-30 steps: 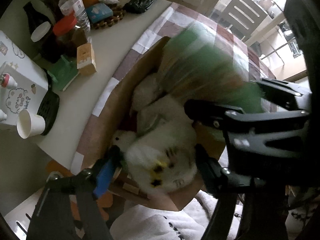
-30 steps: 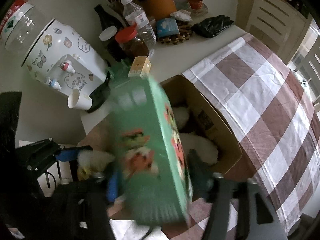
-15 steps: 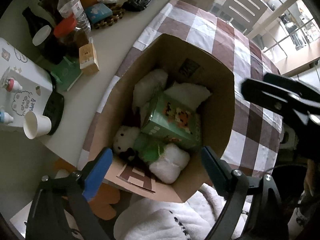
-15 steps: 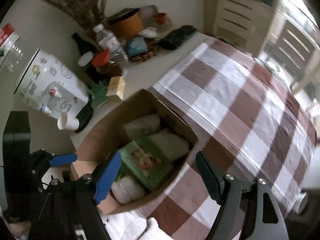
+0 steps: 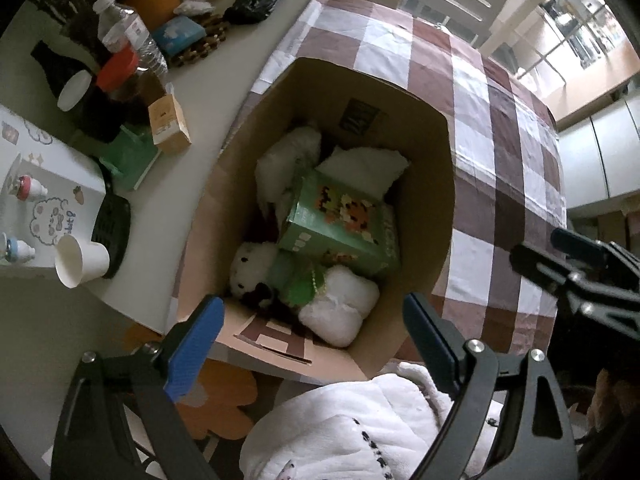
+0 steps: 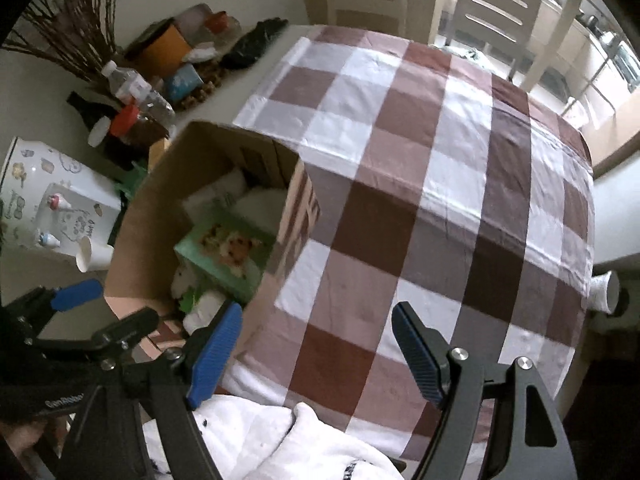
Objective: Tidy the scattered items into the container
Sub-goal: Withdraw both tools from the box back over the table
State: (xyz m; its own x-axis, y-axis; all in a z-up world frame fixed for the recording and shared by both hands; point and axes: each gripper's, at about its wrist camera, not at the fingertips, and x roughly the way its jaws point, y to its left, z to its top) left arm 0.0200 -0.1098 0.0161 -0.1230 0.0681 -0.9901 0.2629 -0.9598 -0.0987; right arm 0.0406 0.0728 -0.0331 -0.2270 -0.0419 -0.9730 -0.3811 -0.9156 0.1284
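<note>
— Since a second ago, what's moved?
— Green box (image 5: 340, 224) is lying in the cardboard box (image 5: 436, 184) on the plush toys (image 5: 340, 310) now, out of my right fingers (image 6: 316, 346).
— And the fingers?
— Left fingers (image 5: 310, 330) have just been widening, nothing between them; right ones are hanging wide over the checked cloth (image 6: 440, 184) on the desk.

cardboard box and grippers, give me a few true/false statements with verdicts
1. The green box lies inside the cardboard box. True.
2. The left gripper grips a plush toy. False: it is open and empty.
3. The paper cup stands upright. False: it lies on its side.
4. The right gripper is open over the checked tablecloth. True.
5. The cardboard box is empty. False: it holds white plush toys too.
</note>
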